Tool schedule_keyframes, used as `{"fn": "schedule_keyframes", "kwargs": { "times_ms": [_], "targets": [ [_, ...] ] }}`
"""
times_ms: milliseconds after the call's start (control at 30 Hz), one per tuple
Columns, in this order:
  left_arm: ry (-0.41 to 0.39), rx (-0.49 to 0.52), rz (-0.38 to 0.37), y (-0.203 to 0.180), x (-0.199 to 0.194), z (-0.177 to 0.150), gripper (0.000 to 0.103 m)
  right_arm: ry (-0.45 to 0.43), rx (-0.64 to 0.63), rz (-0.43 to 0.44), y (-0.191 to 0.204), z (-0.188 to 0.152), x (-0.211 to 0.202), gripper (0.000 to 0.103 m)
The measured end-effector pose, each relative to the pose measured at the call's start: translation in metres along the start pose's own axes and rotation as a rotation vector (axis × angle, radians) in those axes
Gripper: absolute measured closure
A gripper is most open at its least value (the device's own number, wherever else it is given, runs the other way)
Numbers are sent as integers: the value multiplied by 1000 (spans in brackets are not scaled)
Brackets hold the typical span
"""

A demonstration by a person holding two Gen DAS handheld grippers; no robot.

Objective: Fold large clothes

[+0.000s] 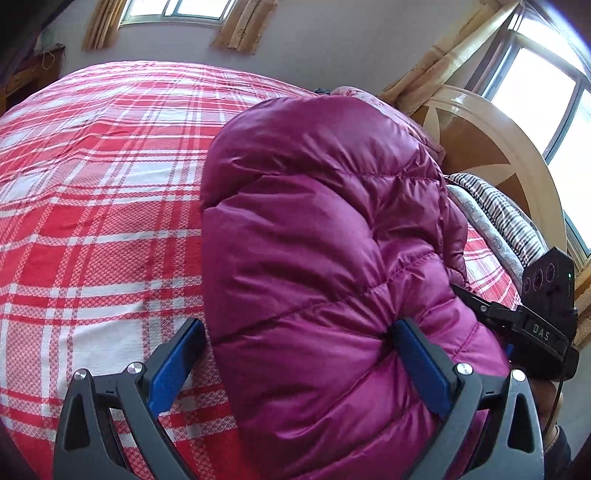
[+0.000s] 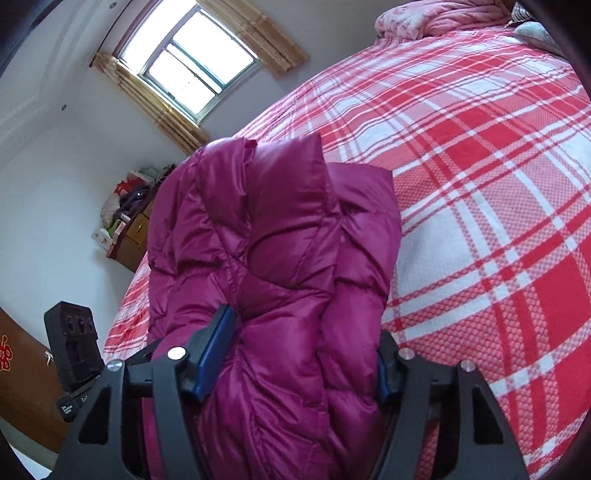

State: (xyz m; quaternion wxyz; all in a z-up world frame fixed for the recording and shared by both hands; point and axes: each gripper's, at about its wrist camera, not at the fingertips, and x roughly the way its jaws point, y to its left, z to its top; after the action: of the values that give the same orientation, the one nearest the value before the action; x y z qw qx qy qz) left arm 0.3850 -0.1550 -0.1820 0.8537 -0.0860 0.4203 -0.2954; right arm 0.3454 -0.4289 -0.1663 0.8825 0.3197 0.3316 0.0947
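Observation:
A magenta quilted puffer jacket is folded into a thick bundle over the red and white plaid bed. My left gripper has its blue-padded fingers spread wide around the bundle's near end, the right pad pressing into the fabric. My right gripper straddles the jacket from the other side, both pads squeezing the thick fabric. The right gripper's body also shows at the right edge of the left wrist view.
A wooden headboard and striped pillows lie beyond the jacket. A pink quilt sits at the bed's far end. A cluttered wooden cabinet stands by the wall. Windows with yellow curtains are behind.

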Motion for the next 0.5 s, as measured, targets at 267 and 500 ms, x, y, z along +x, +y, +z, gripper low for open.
{"fn": "schedule_keyframes", "kwargs": {
  "times_ms": [267, 500],
  "targets": [
    [-40, 121, 6, -28, -23, 1, 47, -37, 31, 95, 9, -8, -12, 77],
    [-100, 150, 82, -28, -77, -1, 52, -47, -32, 135, 53, -20, -22, 79]
  ]
}}
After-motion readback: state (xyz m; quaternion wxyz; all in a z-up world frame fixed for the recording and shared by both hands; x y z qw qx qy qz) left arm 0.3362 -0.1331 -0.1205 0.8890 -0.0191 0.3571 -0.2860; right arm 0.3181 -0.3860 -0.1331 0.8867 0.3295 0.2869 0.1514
